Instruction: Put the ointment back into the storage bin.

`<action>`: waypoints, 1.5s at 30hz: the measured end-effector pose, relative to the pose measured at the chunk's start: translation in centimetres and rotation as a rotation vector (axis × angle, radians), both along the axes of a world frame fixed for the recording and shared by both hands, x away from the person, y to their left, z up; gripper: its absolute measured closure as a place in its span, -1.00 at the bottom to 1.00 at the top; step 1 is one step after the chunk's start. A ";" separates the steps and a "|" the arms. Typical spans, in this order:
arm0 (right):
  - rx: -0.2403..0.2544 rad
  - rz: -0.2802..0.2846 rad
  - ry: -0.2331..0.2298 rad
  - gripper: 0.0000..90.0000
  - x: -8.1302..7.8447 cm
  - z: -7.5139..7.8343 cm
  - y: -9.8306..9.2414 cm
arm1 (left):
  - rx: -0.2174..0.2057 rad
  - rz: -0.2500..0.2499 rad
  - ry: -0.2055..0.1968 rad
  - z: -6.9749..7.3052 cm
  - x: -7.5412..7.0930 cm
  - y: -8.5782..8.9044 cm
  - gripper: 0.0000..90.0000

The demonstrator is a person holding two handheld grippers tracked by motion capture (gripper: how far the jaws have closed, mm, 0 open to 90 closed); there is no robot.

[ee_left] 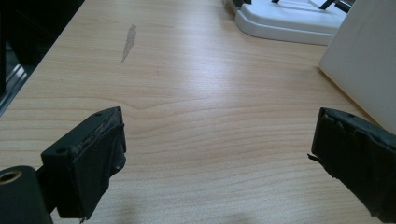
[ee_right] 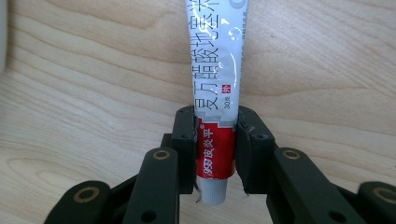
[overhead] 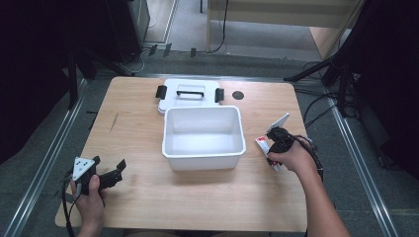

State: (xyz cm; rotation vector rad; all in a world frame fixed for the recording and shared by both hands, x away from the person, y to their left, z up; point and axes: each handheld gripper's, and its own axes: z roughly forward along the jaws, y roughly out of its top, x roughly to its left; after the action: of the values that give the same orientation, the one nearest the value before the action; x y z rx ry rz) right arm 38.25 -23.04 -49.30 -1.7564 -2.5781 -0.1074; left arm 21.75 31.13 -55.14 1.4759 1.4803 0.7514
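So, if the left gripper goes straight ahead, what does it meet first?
Probably the white lid at the far end; the left gripper has bare table ahead, and the white box stands just right of that line.

The white bin point(overhead: 203, 138) sits in the middle of the table point(overhead: 138, 197) and blocks the way across. Its lid point(overhead: 190, 94) fills the far edge behind it. The near edge and left side have room.

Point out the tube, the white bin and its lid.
tube point(ee_right: 215, 79), right gripper view, on its white printed body above the jaws.
white bin point(overhead: 203, 154), high view, on its near rim.
lid point(overhead: 190, 91), high view, on its handle.
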 end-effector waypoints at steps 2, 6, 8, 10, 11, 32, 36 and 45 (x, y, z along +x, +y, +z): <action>0.012 -0.007 -0.005 0.62 0.0 0.3 -0.1 | 0.000 0.000 0.000 0.0 0.0 0.0 -0.91; 0.016 -0.003 -0.015 0.62 -0.1 0.9 -0.4 | 0.001 0.001 0.001 0.0 0.0 0.0 -0.91; 0.020 -0.004 -0.019 0.62 -0.2 1.2 -0.4 | 0.001 0.001 0.001 0.0 0.0 0.0 -0.91; 0.029 -0.006 -0.028 0.62 -0.2 1.6 -0.5 | 0.000 0.000 0.000 0.0 0.0 0.0 -0.91; 0.034 -0.008 -0.031 0.62 -0.2 1.7 -0.5 | 0.000 0.000 0.000 0.0 0.0 0.0 -0.91; 0.053 -0.007 -0.063 0.62 0.2 4.6 -0.2 | -0.006 0.000 0.001 0.0 0.0 0.0 -0.91; 0.056 -0.011 -0.071 0.62 0.2 5.6 -0.1 | -0.008 0.001 0.000 0.0 0.0 0.0 -0.91; 0.054 -0.005 -0.079 0.63 0.4 7.1 0.3 | -0.010 0.000 0.000 0.0 0.0 0.1 -0.91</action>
State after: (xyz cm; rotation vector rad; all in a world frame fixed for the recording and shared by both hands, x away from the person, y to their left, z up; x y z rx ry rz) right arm 38.64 -22.72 -42.25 -1.7757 -2.5971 -0.2494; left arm 21.77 31.20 -55.15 1.4687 1.4825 0.7430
